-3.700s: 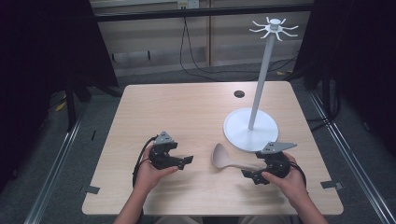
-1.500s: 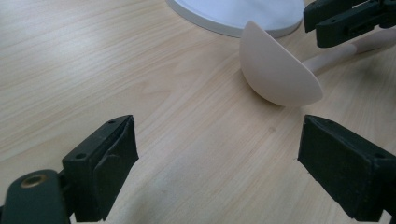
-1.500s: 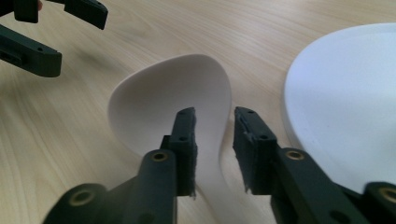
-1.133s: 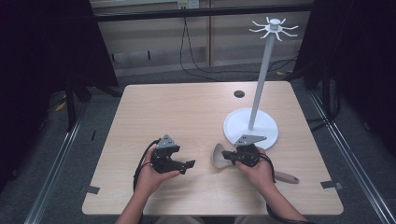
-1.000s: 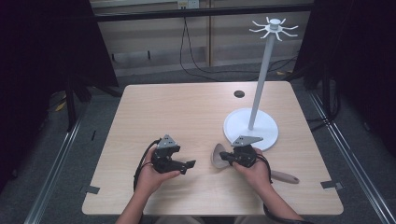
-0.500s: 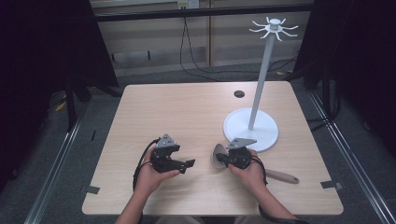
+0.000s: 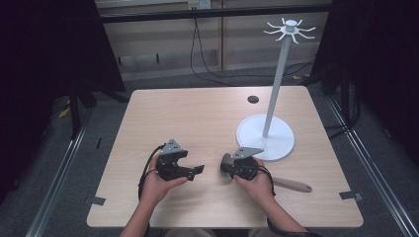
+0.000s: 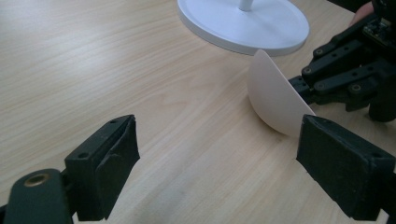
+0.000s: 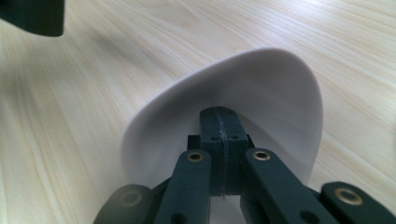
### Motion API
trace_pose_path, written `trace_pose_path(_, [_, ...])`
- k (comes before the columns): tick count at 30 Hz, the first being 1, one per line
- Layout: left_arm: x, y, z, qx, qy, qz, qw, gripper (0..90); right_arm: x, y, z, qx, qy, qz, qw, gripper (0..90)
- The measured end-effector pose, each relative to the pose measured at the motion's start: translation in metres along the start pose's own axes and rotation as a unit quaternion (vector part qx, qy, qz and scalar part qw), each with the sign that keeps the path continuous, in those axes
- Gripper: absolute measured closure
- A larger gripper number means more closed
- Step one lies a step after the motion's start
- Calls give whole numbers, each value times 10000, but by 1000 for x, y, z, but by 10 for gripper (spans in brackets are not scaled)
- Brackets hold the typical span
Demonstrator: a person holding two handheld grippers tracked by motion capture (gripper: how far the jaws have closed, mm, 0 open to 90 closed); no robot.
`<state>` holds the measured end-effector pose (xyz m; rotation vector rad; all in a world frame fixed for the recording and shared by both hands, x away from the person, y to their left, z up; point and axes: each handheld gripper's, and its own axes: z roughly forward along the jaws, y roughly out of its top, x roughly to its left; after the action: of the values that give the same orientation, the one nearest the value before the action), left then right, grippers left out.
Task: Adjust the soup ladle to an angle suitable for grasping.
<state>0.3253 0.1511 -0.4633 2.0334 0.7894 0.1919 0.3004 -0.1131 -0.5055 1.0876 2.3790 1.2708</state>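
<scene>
A spoon lies near the table's front, with a pale grey bowl [image 7: 226, 164] and a wooden handle [image 7: 292, 185] pointing right. My right gripper [image 7: 232, 167] sits over the spoon's neck, its hand covering part of the handle. Its jaws are shut, tips [image 9: 219, 122] pressed into the hollow of the bowl [image 9: 275, 88], and nothing shows between them. My left gripper [image 7: 199, 169] rests to the left, a short gap from the bowl. It is open, with the tilted bowl [image 8: 273, 100] just ahead of its right jaw and bare wood between its jaws [image 8: 224, 172].
A white stand with a round base [image 7: 265, 137], a tall pole and a crown of hooks [image 7: 290, 28] occupies the right back half. A dark hole [image 7: 253, 99] sits near the far edge. Black cables trail behind the table.
My right gripper has slid left along the spoon from the handle end to the bowl, uncovering the handle behind the hand. The left gripper has stayed in place.
</scene>
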Motion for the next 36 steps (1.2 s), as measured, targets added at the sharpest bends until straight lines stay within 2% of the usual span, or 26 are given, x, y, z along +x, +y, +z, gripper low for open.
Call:
trace_pose_path(4, [5, 0, -4, -53, 48, -58, 10000, 125, 5, 3, 5, -4, 117, -8, 9999, 900])
trace_pose_path(6, [8, 0, -7, -81, 158, -58, 9998, 125, 8, 5, 9, 8, 167, -24, 9999, 900])
trace_pose_path(11, [12, -1, -10, -106, 195, -123, 9997, 125, 18, 9, 17, -10, 291, -53, 9996, 900])
trace_pose_path(16, [13, 0, -13, -179, 225, -131, 9995, 125, 31, 14, 27, -26, 425, -118, 9990, 900])
trace_pose_path(23, [12, -1, -13, -161, 224, -136, 9995, 125, 41, 17, 35, -70, 563, -165, 9983, 900])
trace_pose_path(28, [14, -1, -17, -192, 298, -157, 9992, 125, 50, 21, 43, -59, 663, -248, 9975, 900])
trace_pose_path(36, [18, -3, -20, -233, 318, -259, 9989, 125, 59, 26, 52, -56, 782, -333, 9964, 900])
